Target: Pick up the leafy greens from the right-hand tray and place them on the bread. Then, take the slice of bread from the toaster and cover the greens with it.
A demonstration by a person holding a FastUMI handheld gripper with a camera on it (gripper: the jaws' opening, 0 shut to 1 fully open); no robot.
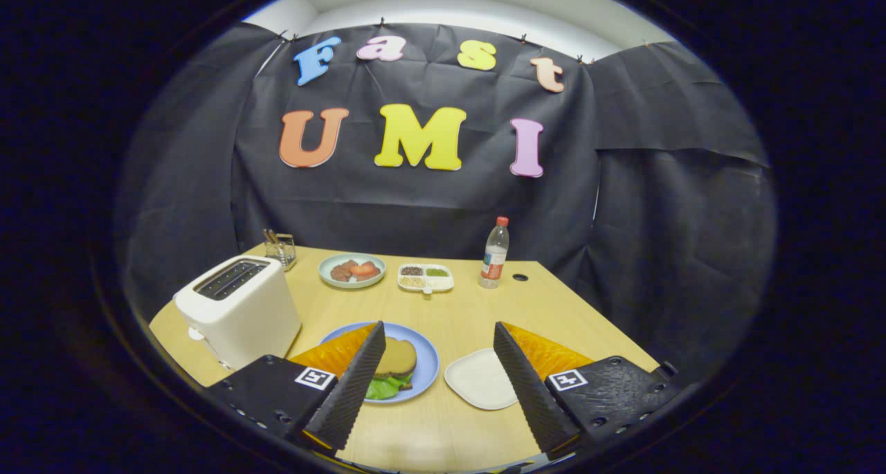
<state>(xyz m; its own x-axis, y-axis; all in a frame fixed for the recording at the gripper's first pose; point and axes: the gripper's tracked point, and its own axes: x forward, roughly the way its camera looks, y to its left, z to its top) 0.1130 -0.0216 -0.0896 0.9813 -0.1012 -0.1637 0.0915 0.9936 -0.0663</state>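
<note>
A light wooden table [471, 308] stands in a booth walled on the far side and both flanks by creased black cloth [429, 204] pinned up along its top edge. Above the cloth runs a pale wall [450, 0], evenly lit from overhead.

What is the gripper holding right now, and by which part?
Nothing. The gripper is open, fingers spread apart above the table; the bread lies on the blue plate over the greens.
</note>
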